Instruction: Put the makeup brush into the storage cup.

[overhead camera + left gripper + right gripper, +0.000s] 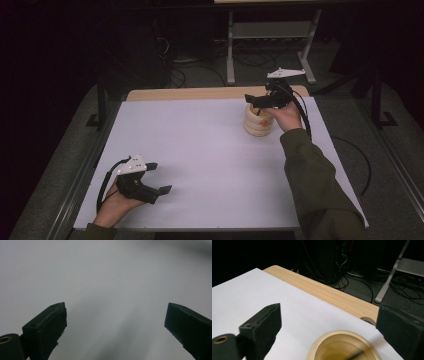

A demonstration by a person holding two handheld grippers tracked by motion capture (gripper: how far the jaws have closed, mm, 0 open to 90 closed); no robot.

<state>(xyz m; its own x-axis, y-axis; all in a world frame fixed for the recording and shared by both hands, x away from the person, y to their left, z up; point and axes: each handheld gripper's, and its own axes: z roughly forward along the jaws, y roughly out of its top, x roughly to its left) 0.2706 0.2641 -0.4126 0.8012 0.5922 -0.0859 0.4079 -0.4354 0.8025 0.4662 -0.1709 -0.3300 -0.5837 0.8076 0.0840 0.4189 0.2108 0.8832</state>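
A cream, ribbed round pot (257, 125) with a small red mark on its side stands at the back right of the white table (210, 160). My right gripper (254, 102) hovers just above its mouth, jaws open. In the right gripper view the pot's rim (324, 338) lies below and ahead of the right gripper (328, 307), and no pad touches it. A thin dark blur shows inside the pot. My left gripper (159, 177) rests near the front left, held by a hand, jaws open. In its own view the left gripper (116, 306) has just bare white table between the jaws.
A strip of bare wood (200, 93) runs along the table's far edge, with a round cut-out (368, 320) near the pot. Beyond it are dark floor, loose cables (352, 280) and the legs of a grey metal stand (231, 55). A green sleeve (315, 185) crosses the table's right side.
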